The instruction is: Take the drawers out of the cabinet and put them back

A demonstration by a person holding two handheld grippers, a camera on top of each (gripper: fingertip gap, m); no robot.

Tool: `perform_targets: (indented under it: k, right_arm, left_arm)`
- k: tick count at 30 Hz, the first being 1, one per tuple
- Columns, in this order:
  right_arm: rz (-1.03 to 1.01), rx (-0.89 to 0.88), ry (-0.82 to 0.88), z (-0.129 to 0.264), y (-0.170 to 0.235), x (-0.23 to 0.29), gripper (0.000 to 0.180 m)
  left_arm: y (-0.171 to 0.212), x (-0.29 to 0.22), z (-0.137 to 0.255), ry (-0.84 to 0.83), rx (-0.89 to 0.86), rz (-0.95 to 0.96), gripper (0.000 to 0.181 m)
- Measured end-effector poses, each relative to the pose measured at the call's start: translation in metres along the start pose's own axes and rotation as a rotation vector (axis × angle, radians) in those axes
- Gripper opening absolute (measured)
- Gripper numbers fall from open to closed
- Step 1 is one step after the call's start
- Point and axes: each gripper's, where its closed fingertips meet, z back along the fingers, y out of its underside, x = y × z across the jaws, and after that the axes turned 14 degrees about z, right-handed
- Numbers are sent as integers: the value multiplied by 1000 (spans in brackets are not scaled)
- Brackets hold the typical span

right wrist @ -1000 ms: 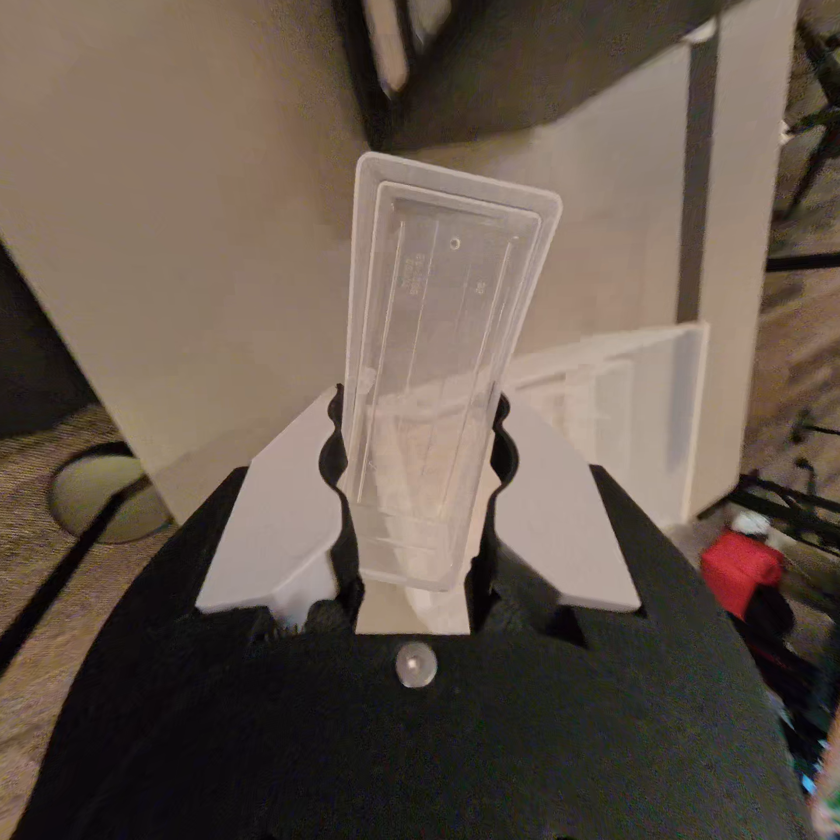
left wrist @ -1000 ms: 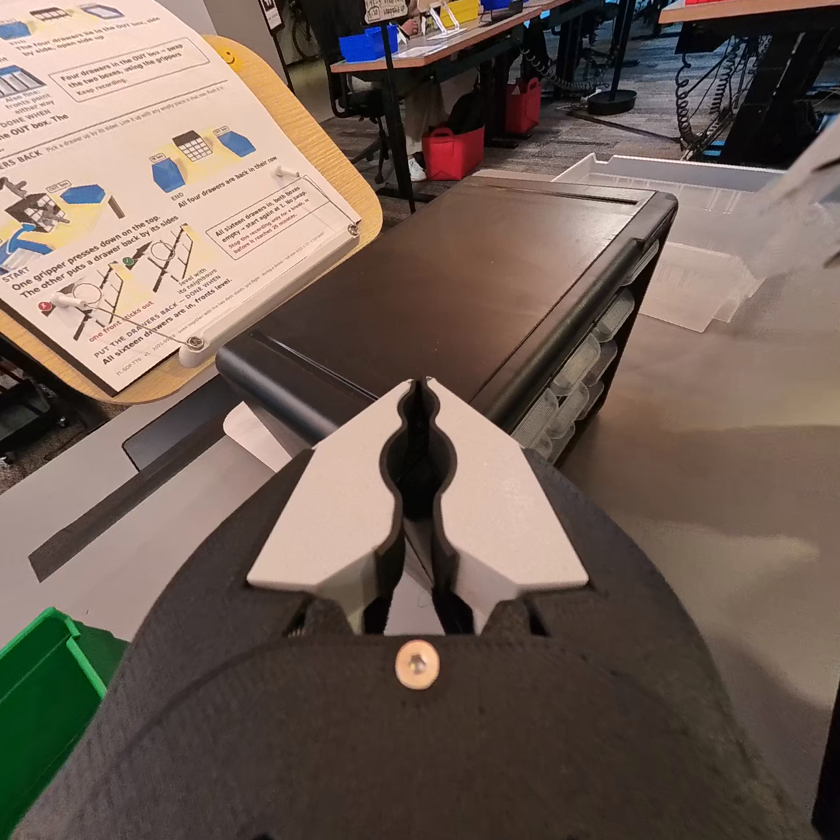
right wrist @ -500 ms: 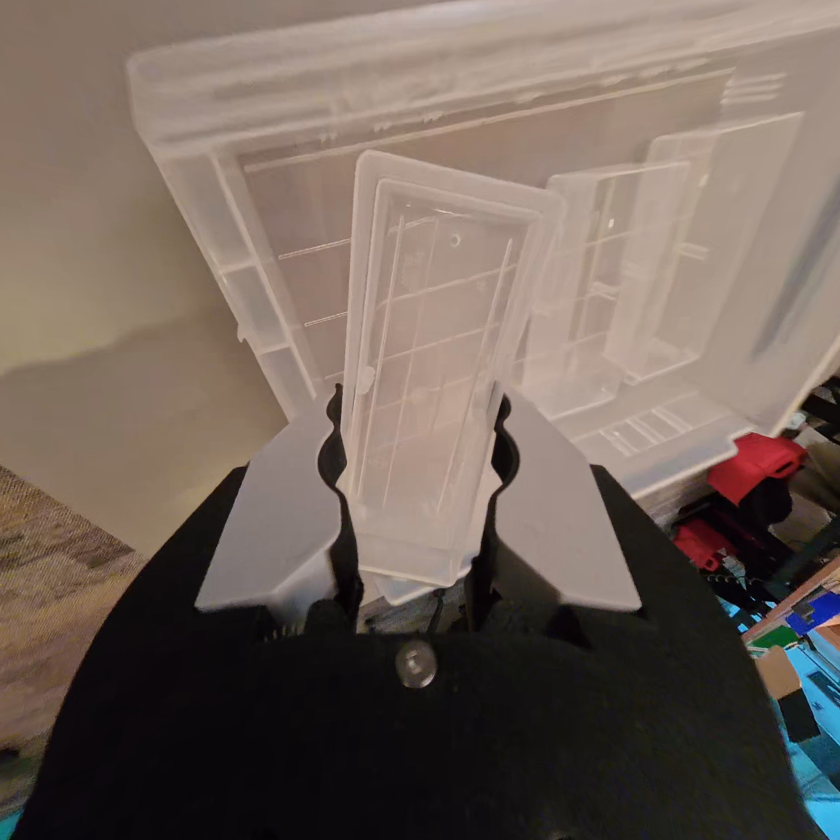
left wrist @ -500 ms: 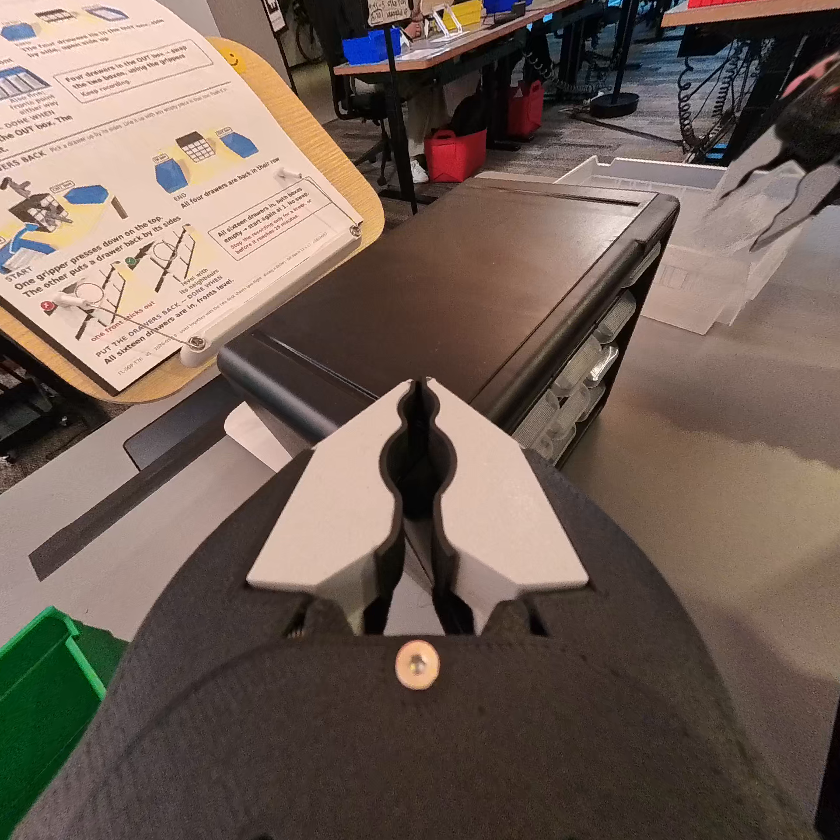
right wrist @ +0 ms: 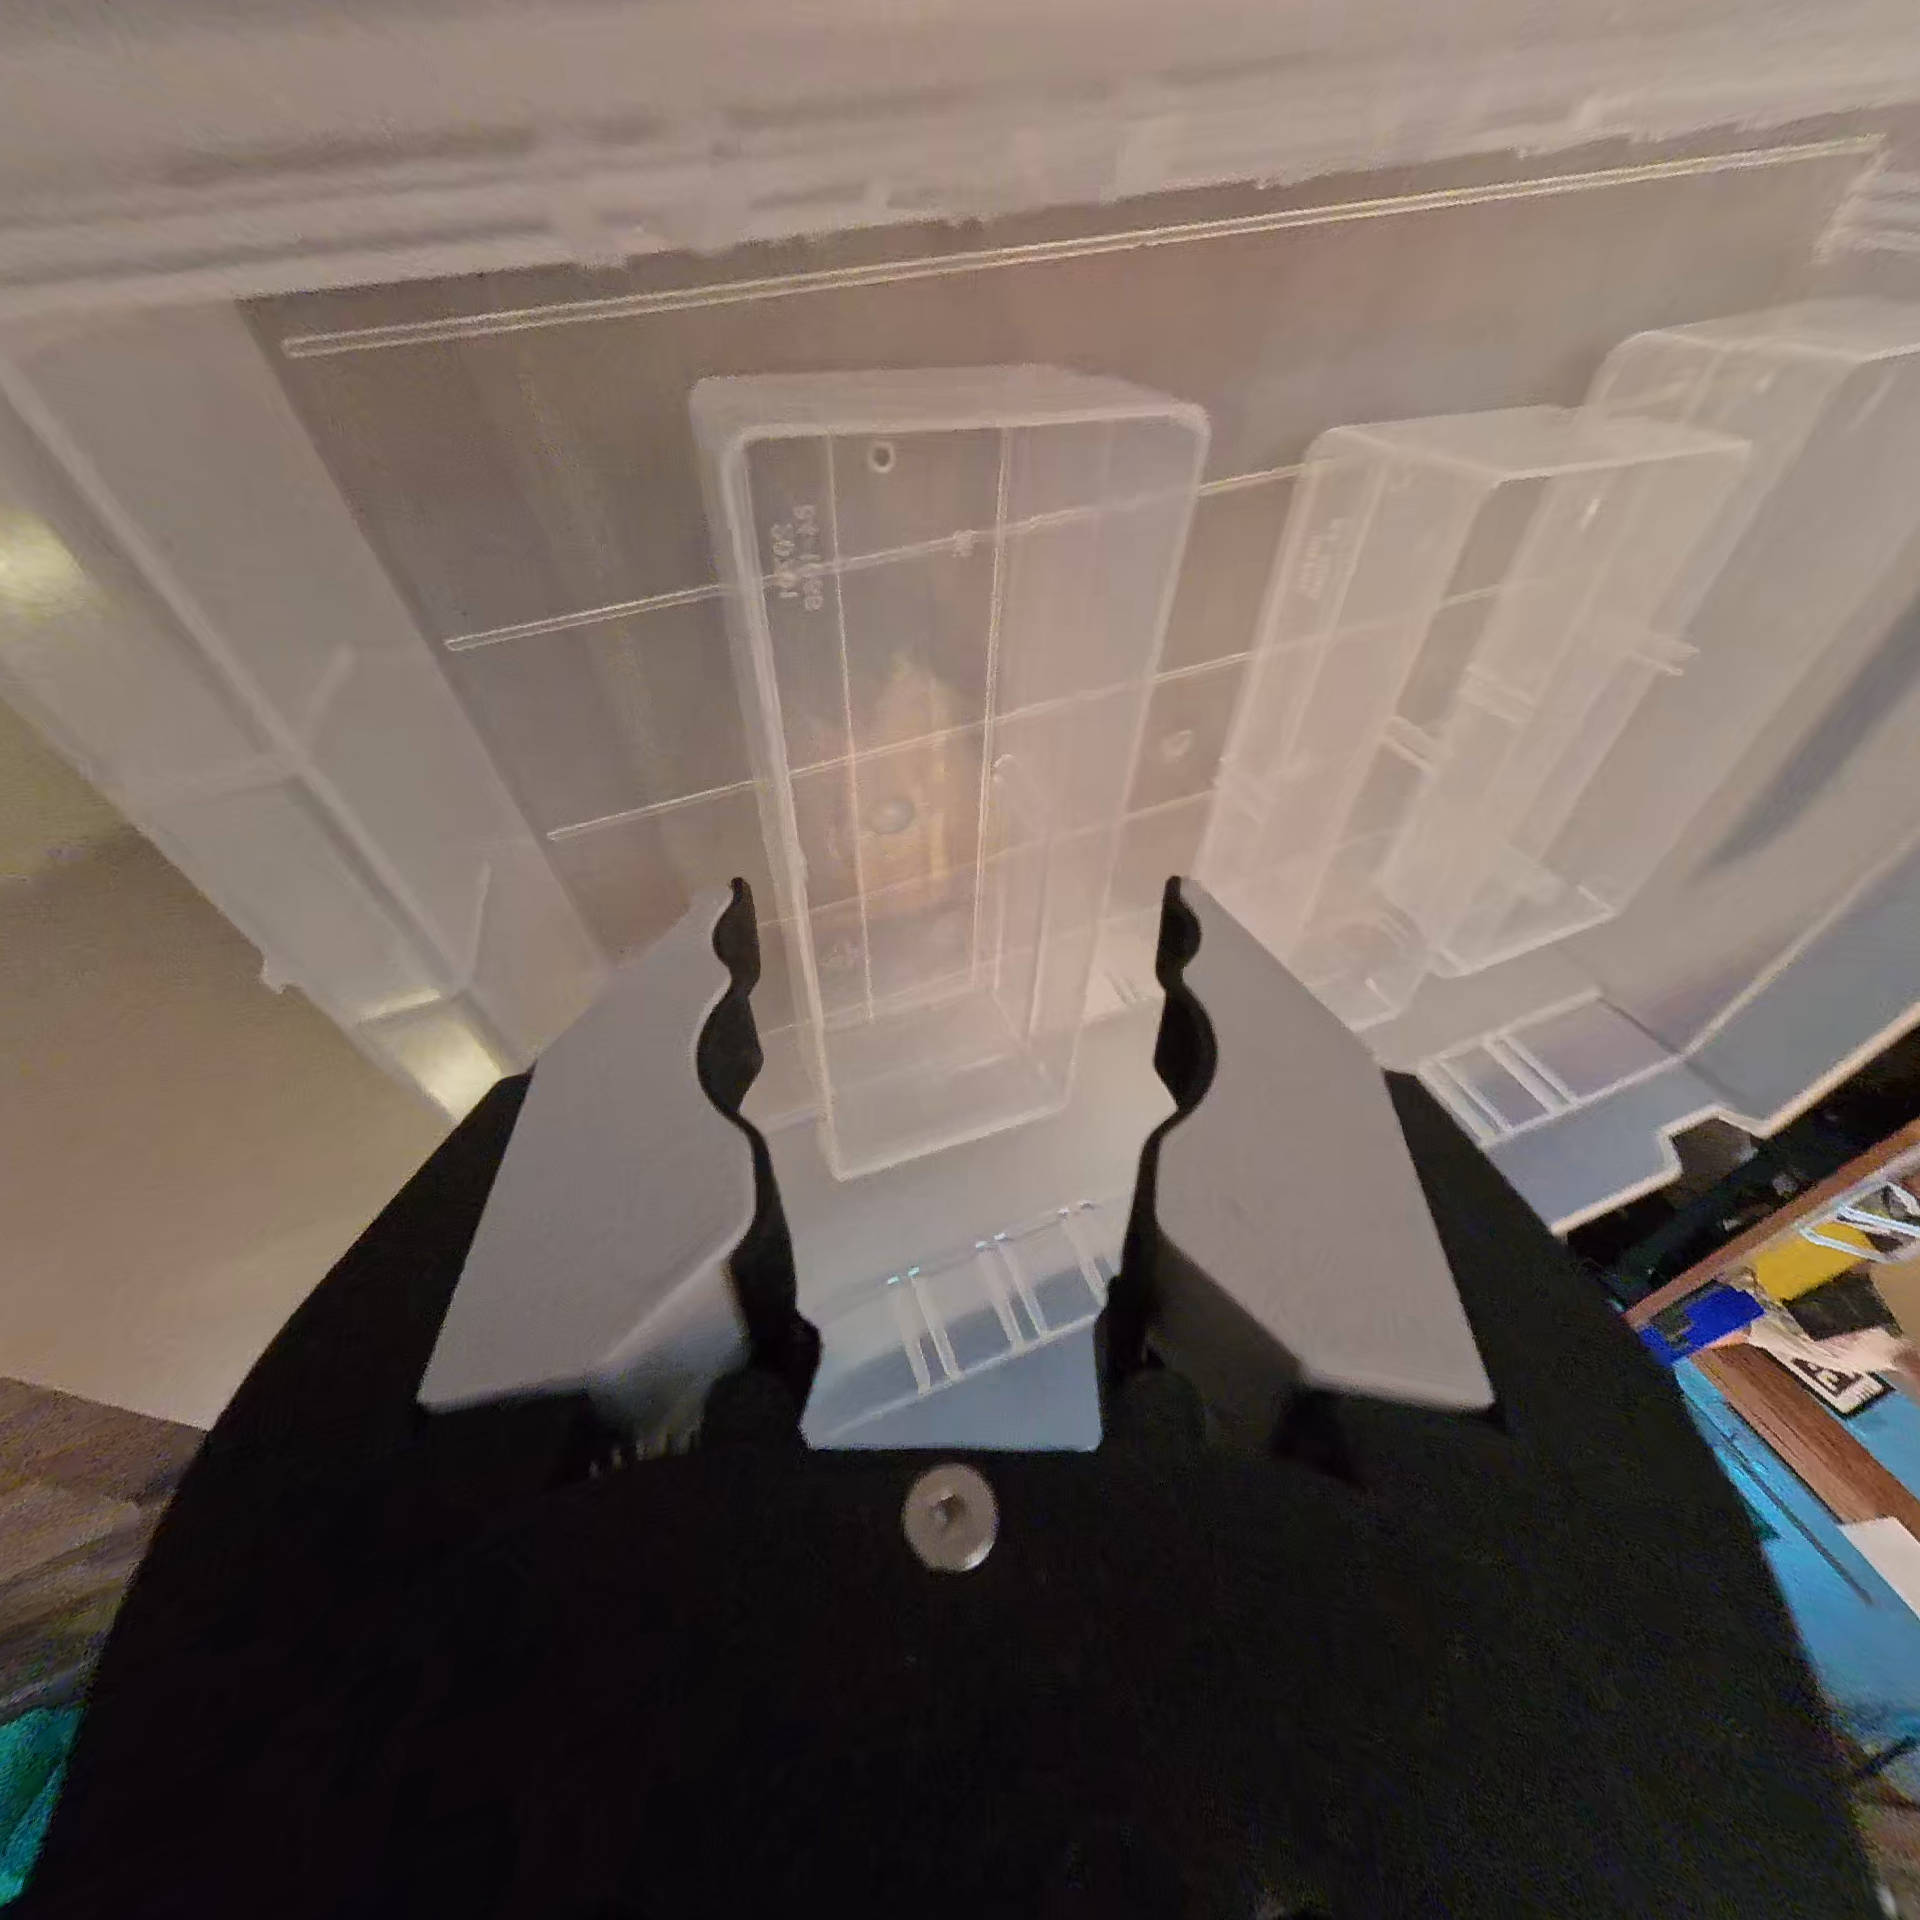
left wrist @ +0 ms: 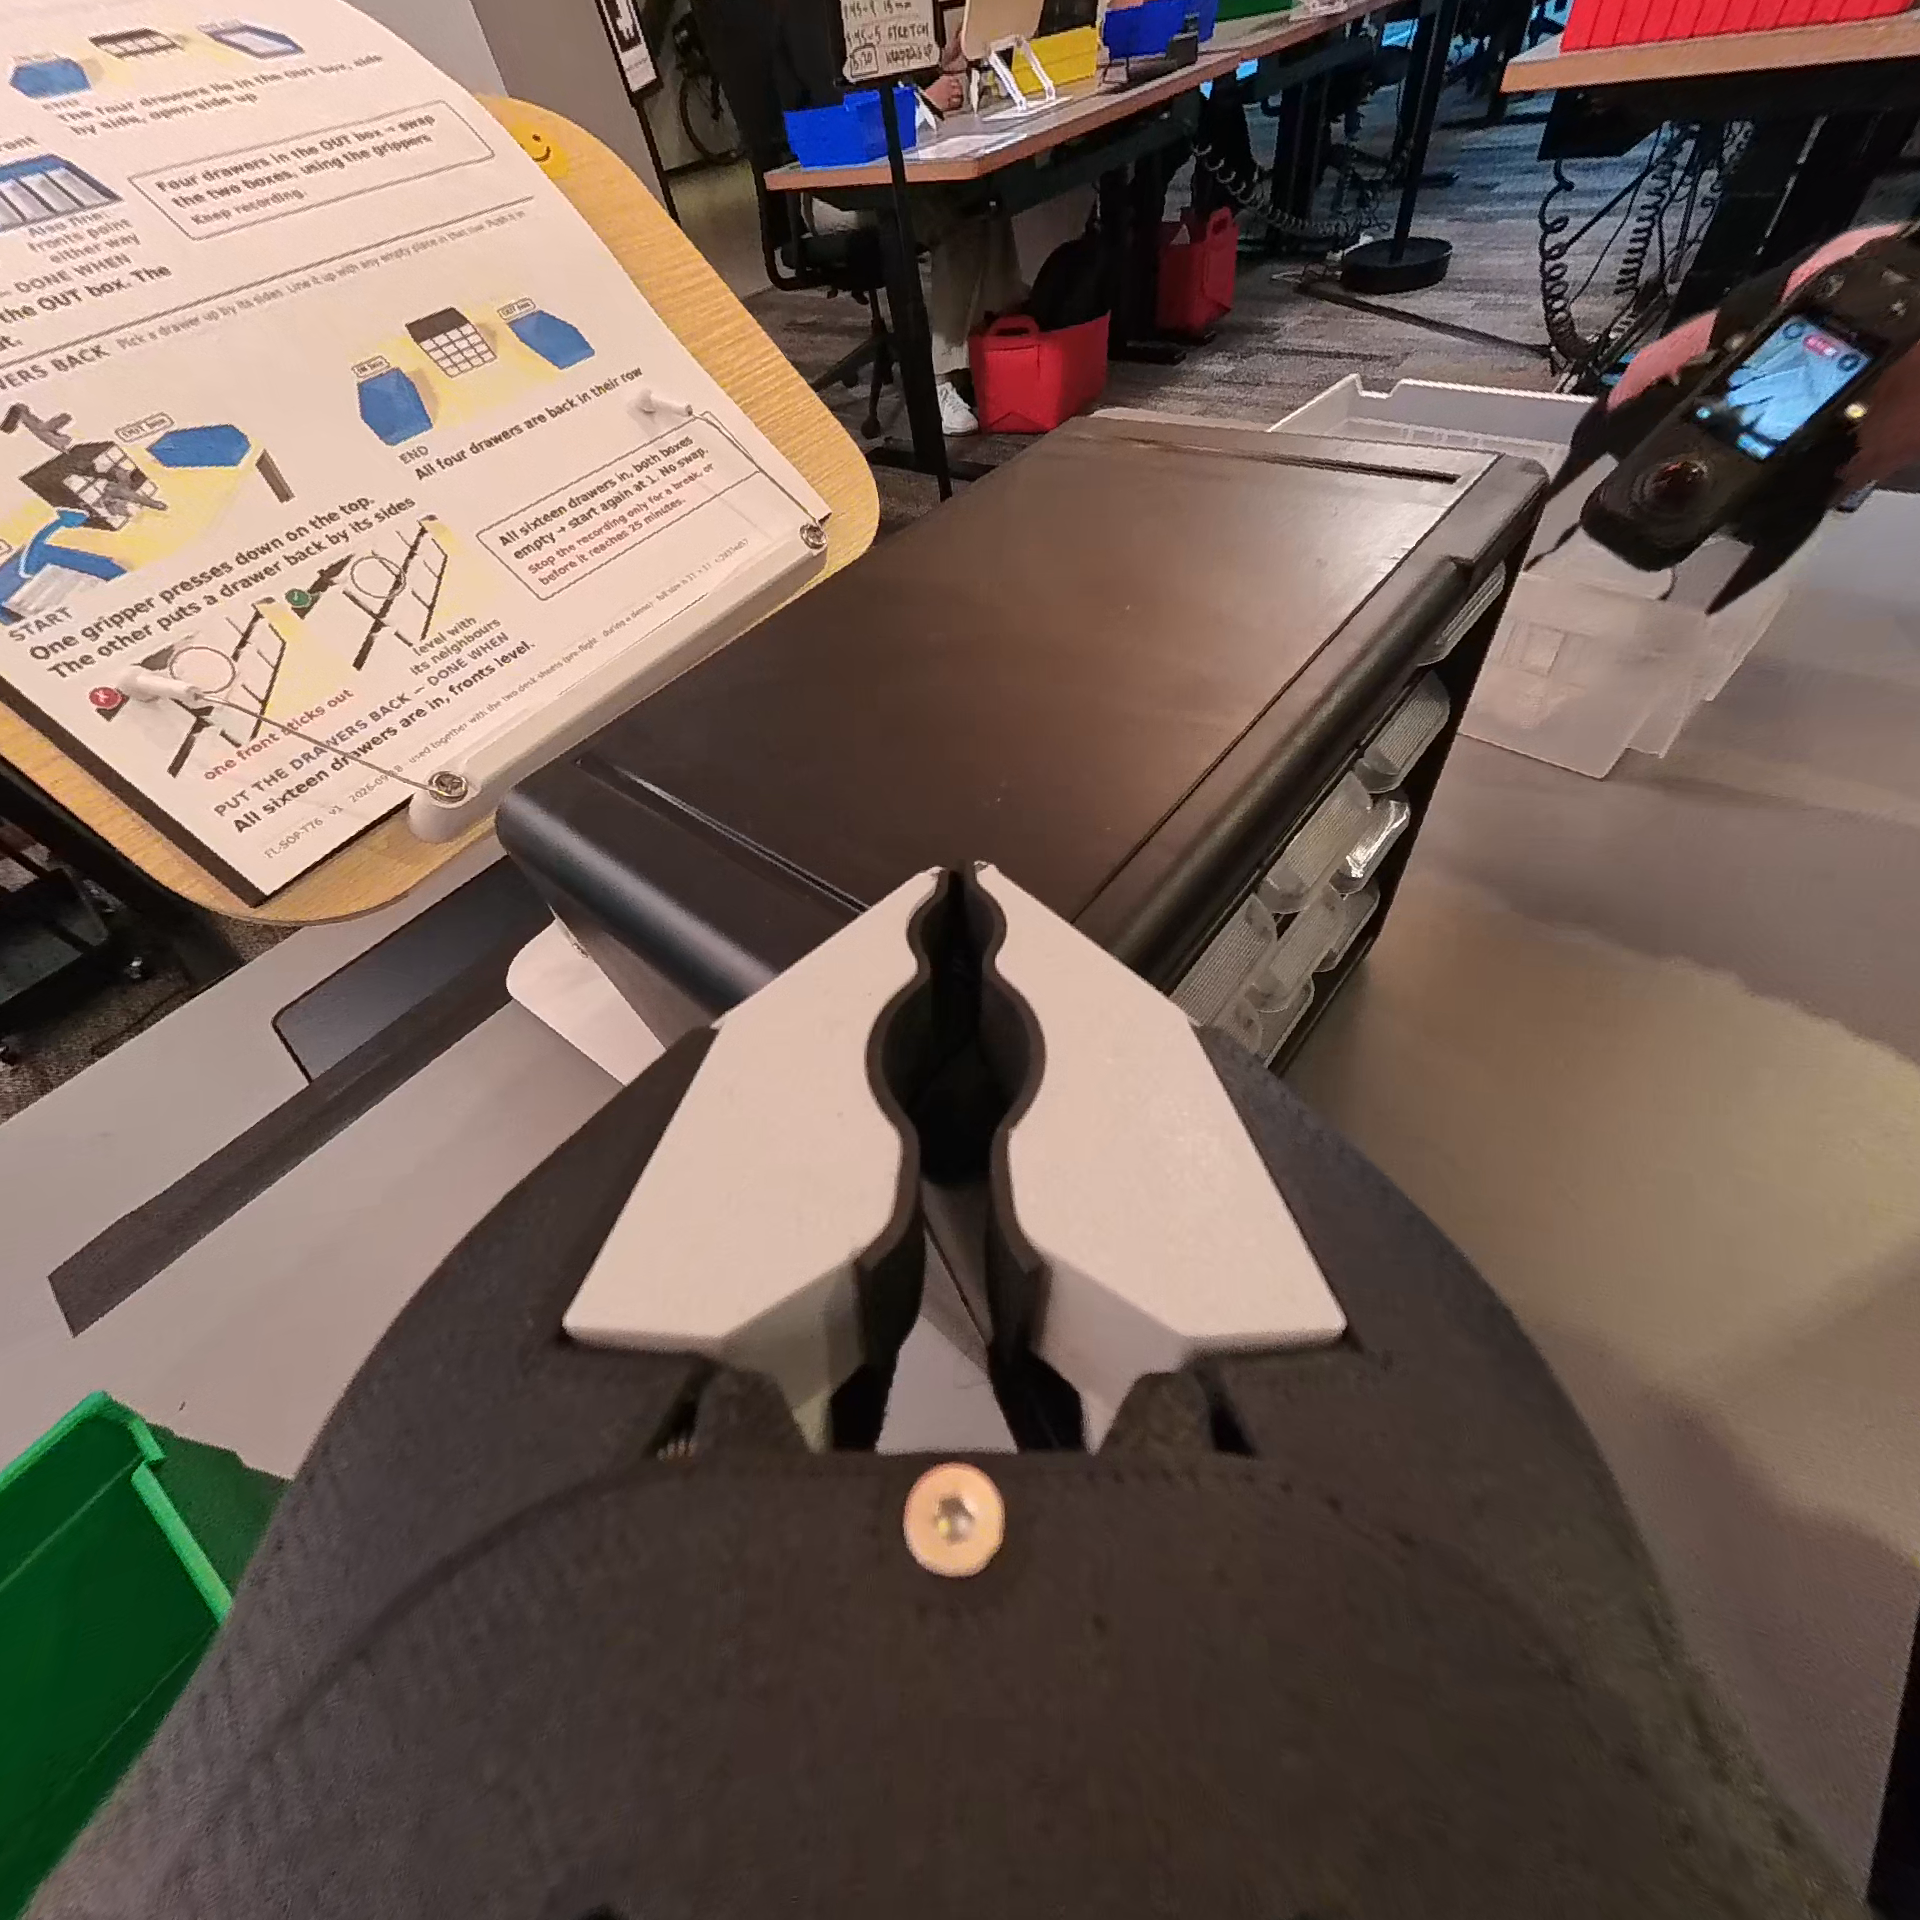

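Observation:
The black cabinet [left wrist: 1039,665] lies ahead of my left gripper [left wrist: 961,878], which is shut and empty at its near top edge. Several clear drawers [left wrist: 1340,842] sit in its front at the right. My right gripper [right wrist: 954,894] is open, and a clear drawer [right wrist: 956,748] lies just beyond its tips inside the clear bin [right wrist: 343,727]. Two more clear drawers [right wrist: 1455,707] lie to its right in the bin. The right gripper also shows in the left wrist view [left wrist: 1745,468], over the clear bin [left wrist: 1621,665].
An instruction board [left wrist: 312,436] on a wooden stand leans at the left of the cabinet. A green bin [left wrist: 73,1590] sits at the near left. The grey table [left wrist: 1610,1143] spreads to the right. Desks and red bags stand beyond.
My right gripper has gone down over the clear bin, opened and let go of the drawer, which now lies in the bin. My left gripper has stayed put.

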Motion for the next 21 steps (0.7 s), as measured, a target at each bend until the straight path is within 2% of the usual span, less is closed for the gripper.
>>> perform_targets:
  k: [8, 13, 21]
  right_arm:
    - [-99, -58, 93, 31, 8, -7, 64]
    - [-182, -161, 119, 54, 12, -4, 43]
    - [-158, -169, 24, 30, 6, 16, 28]
  left_arm:
    - [0, 0, 0, -1, -3, 0, 0]
    - [0, 0, 0, -3, -6, 3, 0]
    - [0, 0, 0, -8, -8, 5, 0]
